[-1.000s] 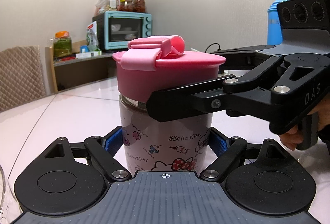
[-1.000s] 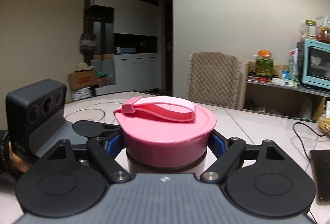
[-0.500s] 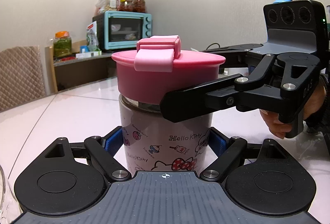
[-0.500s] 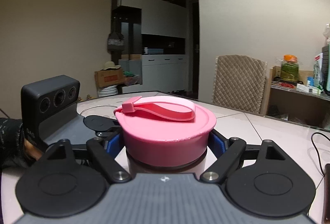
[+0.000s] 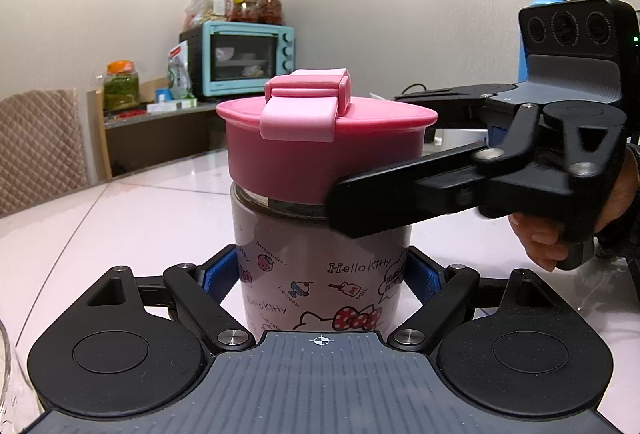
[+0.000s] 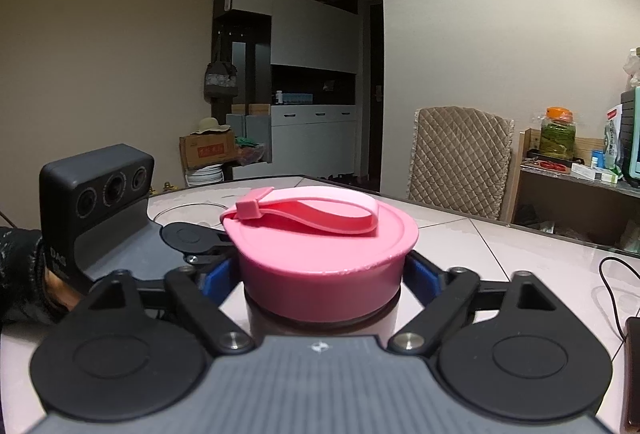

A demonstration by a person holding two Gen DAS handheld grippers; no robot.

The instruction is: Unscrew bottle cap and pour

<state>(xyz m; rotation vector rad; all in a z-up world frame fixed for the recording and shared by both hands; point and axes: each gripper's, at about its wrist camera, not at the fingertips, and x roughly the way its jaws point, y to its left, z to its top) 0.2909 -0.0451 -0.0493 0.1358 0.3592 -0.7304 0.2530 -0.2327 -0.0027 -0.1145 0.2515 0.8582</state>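
Bottle (image 5: 320,258) of squat cylinder form, upright on glossy pale table (image 5: 120,218) with thin dark seams across it. Showed a smooth wall printed with cartoon bows, strawberries and Hello Kitty lettering, and a clear band of glass just under the top. Was crowned by broad pink cap (image 5: 320,162), matte plastic, wider than the body, with a flat lid and a thin flared rim. Carried a soft, lighter pink strap (image 5: 300,114) looped over the lid and folded down the near side. Sat gripped low on the body by left gripper (image 5: 320,276), black and angular, its ribbed blue pads (image 5: 219,276) pressed against either side of the printed wall. Reached in level with the cap from the right: right gripper (image 6: 320,272), of the same hard black linkage, held by a hand (image 5: 540,242). Had just been opening, with the cap between the jaws; blue pads (image 6: 424,270) stood just off the pink rim on each side, a thin gap visible in the right wrist view, so flanked the cap without clamping it. Seemed from the left wrist view to cross one dark finger in front of the cap's lower edge and the glass neck. Beyond, turquoise toaster oven (image 5: 240,64) on a shelf and quilted beige chair back (image 6: 460,154).
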